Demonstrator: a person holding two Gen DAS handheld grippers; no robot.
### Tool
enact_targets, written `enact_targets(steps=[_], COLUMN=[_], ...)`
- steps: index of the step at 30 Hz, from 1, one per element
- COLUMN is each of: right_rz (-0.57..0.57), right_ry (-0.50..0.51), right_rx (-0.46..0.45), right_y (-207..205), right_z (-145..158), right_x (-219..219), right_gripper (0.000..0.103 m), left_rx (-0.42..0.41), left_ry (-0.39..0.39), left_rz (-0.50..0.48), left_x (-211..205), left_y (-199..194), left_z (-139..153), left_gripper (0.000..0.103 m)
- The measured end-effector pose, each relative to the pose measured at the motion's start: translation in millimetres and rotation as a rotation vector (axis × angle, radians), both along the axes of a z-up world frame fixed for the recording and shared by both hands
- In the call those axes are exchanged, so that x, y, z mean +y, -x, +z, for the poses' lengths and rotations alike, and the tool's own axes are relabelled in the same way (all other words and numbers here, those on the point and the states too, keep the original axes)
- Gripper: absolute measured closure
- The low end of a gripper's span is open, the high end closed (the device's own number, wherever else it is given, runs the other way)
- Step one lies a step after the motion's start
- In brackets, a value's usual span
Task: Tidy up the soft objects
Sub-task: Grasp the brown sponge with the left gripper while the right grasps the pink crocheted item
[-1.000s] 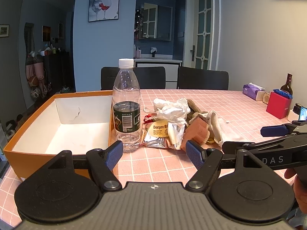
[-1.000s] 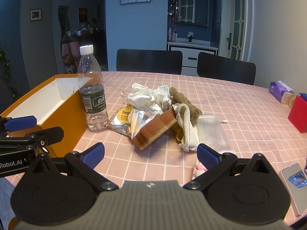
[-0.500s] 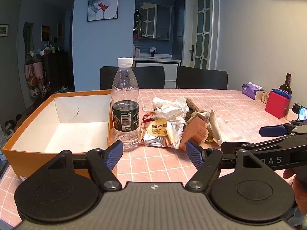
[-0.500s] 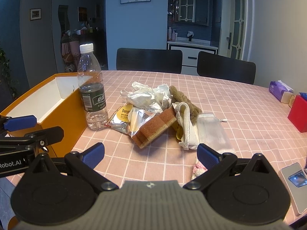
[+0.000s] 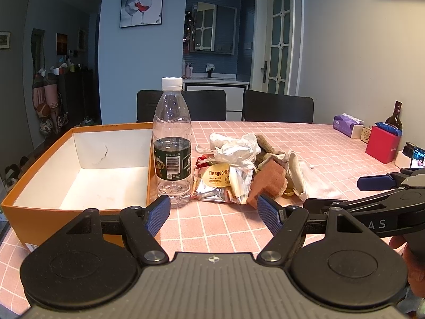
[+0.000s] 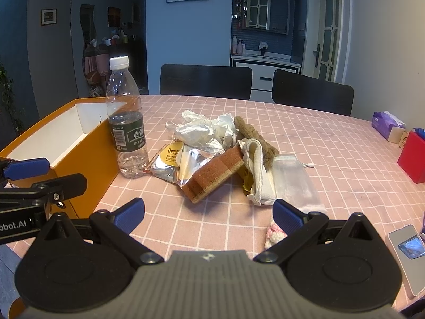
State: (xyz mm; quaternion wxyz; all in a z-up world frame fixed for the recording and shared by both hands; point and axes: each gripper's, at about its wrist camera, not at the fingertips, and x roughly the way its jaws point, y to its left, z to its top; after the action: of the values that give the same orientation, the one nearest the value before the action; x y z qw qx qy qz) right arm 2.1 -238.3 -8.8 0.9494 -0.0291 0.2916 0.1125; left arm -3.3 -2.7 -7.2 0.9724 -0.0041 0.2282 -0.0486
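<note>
Left wrist view: a table under a pink checked cloth fills the scene, with two dark chairs at its far side. On its left end sits an orange box, open-topped and white inside, with nothing in it. A clear water bottle with a white cap stands upright just beside the box's right wall. Right of the bottle lies the heap of soft things — crumpled white plastic on top, a silver snack packet in front, a brown sponge leaning against it, a cream cloth and a brown fuzzy piece behind. All of it rests on the cloth, outside the box.

The left gripper hangs low over the near edge, its blue fingers spread wide with nothing between them, short of the bottle and the packet. The right gripper is likewise spread wide and empty, short of the sponge; a translucent white pouch lies beside the cloth, and a pink-and-white knitted bit shows just behind its right finger.

Far right: a red box, a purple tissue pack and a dark bottle.
</note>
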Motion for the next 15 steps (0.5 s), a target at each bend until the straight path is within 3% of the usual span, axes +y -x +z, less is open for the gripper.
enact_targets(steps=[7,15], right_rz=[0.012,-0.065], right_ry=[-0.02,-0.008], right_rx=[-0.023,0.055], right_y=[-4,-33], right_z=[-7,-34], right_x=[-10,-45], right_gripper=[0.003,0.003], left_rx=[0.011,0.018], left_ry=[0.016,0.047], left_rz=[-0.056,-0.214], left_x=[-3,-25], left_y=[-6,-29], left_z=[-3,-16], left_gripper=[0.016,0.018])
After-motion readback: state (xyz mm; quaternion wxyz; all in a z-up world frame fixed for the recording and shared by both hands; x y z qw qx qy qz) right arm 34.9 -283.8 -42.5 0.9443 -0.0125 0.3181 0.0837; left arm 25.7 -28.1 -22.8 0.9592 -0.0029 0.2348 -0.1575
